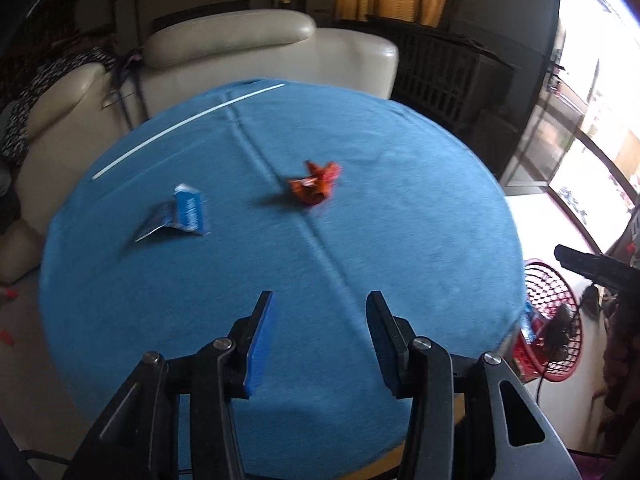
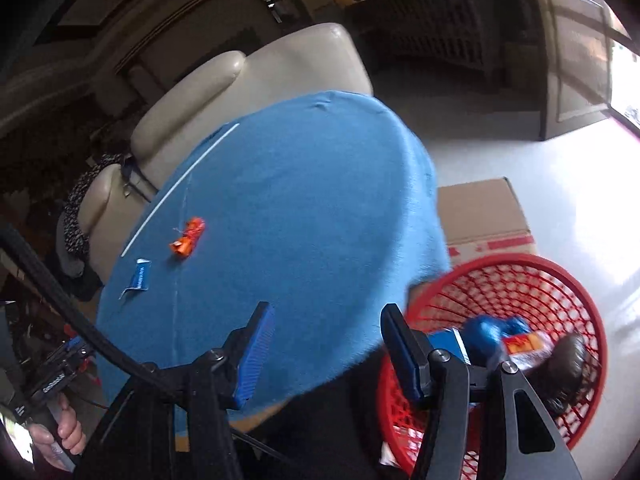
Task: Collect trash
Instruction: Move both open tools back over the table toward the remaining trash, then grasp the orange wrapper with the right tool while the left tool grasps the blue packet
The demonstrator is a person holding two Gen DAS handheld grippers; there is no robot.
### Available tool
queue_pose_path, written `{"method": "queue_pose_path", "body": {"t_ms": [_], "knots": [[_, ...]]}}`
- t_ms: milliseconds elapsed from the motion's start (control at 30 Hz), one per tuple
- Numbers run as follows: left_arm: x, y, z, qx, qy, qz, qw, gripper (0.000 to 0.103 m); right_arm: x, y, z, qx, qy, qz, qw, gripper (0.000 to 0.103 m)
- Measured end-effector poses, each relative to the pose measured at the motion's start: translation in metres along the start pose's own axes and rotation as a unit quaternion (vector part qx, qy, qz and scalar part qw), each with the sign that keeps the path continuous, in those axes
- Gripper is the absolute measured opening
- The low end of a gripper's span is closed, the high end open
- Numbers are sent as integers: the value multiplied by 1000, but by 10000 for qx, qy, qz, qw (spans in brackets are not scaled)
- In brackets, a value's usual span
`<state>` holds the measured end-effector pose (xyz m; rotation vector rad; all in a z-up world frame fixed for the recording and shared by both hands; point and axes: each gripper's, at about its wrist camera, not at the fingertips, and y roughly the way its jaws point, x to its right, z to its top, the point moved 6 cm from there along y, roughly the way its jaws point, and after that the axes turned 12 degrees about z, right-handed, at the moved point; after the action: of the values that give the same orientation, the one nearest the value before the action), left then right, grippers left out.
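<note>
From your left wrist camera, the left tongs (image 1: 320, 300) stand partly open with nothing between the blue pads, hovering over the near part of the round bench covered in blue cloth (image 1: 400, 208). Two pieces of trash remain on it: a crumpled orange-red wrapper (image 1: 314, 186) ahead and a little beyond the bench's middle, and a flat blue-and-white packet (image 1: 182, 216) to its left, both well apart from the tongs. A thin white straw-like strip (image 1: 180, 124) lies along the far left rim. The red mesh plastic basket (image 1: 550, 320) sits on the floor off the bench's right edge. You look to be between pickups; the next move calls for reaching forward to the orange wrapper, the closer to your line, and lowering the pads either side of it.

From your right wrist camera, the right tongs (image 2: 326, 308) are likewise partly open and empty, at the bench's near right edge. The basket (image 2: 560, 280) lies just right of them, already holding blue and printed wrappers (image 2: 496, 332). The orange wrapper (image 2: 188, 236) and blue packet (image 2: 140, 276) lie far to the left, nearer your left hand (image 2: 60, 436).
</note>
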<state>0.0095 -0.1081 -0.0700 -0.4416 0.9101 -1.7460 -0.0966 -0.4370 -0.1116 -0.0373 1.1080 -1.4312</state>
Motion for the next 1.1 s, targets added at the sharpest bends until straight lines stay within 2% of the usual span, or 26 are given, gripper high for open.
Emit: {"method": "queue_pose_path", "body": {"t_ms": [200, 400, 533, 800, 1100], "knots": [[-41, -1, -24, -50, -363, 426, 9984, 47, -45, 38, -1, -317, -440, 342, 9979, 60], [-62, -17, -26, 191, -567, 591, 9965, 47, -83, 78, -6, -801, -621, 606, 9930, 60], [-77, -16, -28, 194, -757, 584, 9952, 47, -111, 85, -6, -803, -838, 723, 9906, 60], [-100, -18, -31, 315, -1008, 695, 9920, 47, -133, 97, -16, -1067, -1093, 619, 9863, 60], [-125, -9, -41, 202, -1191, 869, 9889, 48, -162, 120, -20, -1248, -1257, 665, 9819, 60]]}}
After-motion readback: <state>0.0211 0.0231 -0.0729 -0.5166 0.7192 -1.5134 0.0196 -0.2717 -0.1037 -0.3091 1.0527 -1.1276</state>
